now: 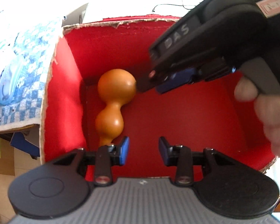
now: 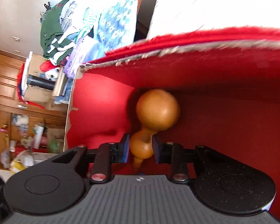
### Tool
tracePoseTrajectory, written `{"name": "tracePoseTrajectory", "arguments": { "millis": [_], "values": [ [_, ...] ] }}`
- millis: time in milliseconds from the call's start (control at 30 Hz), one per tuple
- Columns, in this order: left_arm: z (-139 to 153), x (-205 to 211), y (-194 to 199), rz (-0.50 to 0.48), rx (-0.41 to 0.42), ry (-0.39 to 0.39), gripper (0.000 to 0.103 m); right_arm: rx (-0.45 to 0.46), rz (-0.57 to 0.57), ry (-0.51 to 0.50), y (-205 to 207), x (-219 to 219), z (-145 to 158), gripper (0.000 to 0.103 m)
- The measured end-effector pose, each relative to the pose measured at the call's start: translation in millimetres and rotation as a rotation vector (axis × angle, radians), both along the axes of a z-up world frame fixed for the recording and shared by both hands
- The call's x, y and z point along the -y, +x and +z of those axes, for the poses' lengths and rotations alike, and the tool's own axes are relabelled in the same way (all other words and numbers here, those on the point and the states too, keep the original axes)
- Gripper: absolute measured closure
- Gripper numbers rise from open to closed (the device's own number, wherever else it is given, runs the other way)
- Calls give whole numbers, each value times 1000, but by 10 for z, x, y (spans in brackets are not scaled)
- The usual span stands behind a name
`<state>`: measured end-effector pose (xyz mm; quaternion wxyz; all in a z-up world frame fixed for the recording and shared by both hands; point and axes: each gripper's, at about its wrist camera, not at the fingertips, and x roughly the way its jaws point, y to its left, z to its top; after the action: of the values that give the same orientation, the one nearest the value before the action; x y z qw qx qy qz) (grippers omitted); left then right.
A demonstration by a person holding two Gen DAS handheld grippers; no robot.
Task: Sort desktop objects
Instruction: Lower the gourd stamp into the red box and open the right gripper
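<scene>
The right claw (image 2: pixel 141 148) pinches the gourd's (image 2: pixel 155 115) small lobe, long axis pointing ahead toward the red box's (image 2: pixel 224 71) corner; left claw (image 1: pixel 143 152) spread, empty.

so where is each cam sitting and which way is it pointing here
Left wrist: on the left gripper, looking down into the red box; shows its open fingers, the right gripper and a hand.
Right wrist: on the right gripper, low inside the box, fingers either side of the gourd.
Shared: gourd, box.
</scene>
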<state>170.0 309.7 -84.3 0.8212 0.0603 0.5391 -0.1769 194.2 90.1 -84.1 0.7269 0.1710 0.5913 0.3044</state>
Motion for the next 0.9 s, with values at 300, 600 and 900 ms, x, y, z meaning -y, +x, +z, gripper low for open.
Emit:
{"name": "tracePoseTrajectory", "arguments": {
  "millis": [300, 600, 900],
  "values": [
    [-9, 22, 142, 24, -9, 0, 63, 17, -164, -150, 181, 258, 14, 75],
    [-7, 64, 300, 46, -3, 12, 66, 0, -34, -37, 164, -54, -141, 73],
    [28, 143, 521, 75, -21, -7, 53, 31, -64, -47, 132, -42, 41, 72]
  ]
}}
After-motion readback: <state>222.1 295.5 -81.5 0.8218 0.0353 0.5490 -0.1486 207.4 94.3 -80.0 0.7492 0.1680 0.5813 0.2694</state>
